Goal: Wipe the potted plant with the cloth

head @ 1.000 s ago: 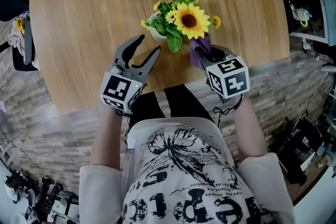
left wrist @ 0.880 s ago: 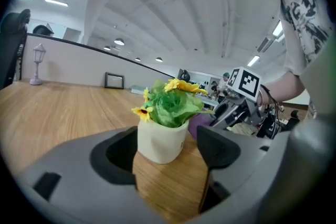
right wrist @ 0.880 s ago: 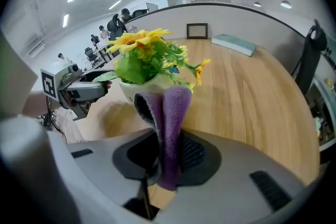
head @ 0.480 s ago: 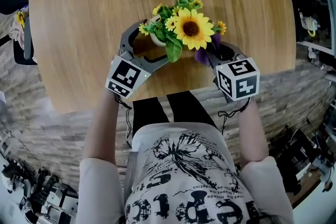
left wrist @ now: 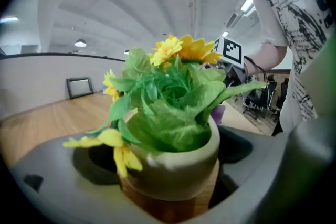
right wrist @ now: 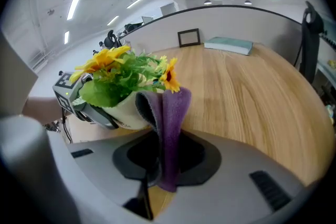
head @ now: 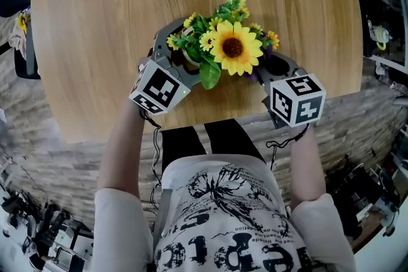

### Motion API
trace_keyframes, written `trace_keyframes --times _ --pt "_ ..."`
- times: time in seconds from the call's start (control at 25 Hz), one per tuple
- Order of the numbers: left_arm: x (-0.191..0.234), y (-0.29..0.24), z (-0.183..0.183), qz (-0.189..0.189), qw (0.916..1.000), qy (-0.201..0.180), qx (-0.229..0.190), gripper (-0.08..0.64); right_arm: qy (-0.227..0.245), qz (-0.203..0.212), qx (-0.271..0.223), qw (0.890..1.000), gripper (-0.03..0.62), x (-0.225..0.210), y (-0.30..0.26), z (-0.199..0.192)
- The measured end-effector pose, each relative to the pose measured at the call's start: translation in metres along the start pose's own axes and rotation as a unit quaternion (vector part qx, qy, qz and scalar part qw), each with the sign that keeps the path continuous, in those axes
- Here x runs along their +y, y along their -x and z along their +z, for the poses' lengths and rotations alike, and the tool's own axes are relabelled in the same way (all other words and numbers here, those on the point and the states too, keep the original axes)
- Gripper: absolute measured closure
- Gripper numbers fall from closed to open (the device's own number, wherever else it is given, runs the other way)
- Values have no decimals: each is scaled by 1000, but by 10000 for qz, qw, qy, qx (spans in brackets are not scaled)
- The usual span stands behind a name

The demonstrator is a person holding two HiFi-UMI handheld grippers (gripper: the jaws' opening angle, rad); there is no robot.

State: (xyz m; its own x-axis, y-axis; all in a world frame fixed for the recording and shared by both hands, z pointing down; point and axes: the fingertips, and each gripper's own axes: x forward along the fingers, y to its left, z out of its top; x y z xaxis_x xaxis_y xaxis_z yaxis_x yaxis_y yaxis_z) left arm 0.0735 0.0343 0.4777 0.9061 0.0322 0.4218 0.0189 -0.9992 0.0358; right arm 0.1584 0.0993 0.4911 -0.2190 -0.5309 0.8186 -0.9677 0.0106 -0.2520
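Jaws of the left gripper [head: 178,51] are being held wide apart around the white pot [left wrist: 178,160] of the potted plant [head: 233,48], which is sitting near the near edge of the desk [head: 95,41]. Whether the pot is being squeezed cannot be told. Jaws of the right gripper [right wrist: 163,165] are being pressed together on the purple cloth [right wrist: 169,128], and the cloth is being held up just beside the pot, right under the leaves. In the head view, the pot and most of the cloth are being hidden by flowers and leaves. Compared with half a second ago, both grippers are being pushed further in, and the pot is being reached around more fully.
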Motion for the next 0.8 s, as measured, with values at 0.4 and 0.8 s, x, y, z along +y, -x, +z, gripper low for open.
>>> trace_keyframes --times 0.4,0.8 --pt "1 -4 -3 34 9999 94 128 35 -169 -12 -98 9998 509 0 -1 0" --pt "-1 10 27 256 9983 474 -203 37 10 -93 -106 9999 509 -1 2 4"
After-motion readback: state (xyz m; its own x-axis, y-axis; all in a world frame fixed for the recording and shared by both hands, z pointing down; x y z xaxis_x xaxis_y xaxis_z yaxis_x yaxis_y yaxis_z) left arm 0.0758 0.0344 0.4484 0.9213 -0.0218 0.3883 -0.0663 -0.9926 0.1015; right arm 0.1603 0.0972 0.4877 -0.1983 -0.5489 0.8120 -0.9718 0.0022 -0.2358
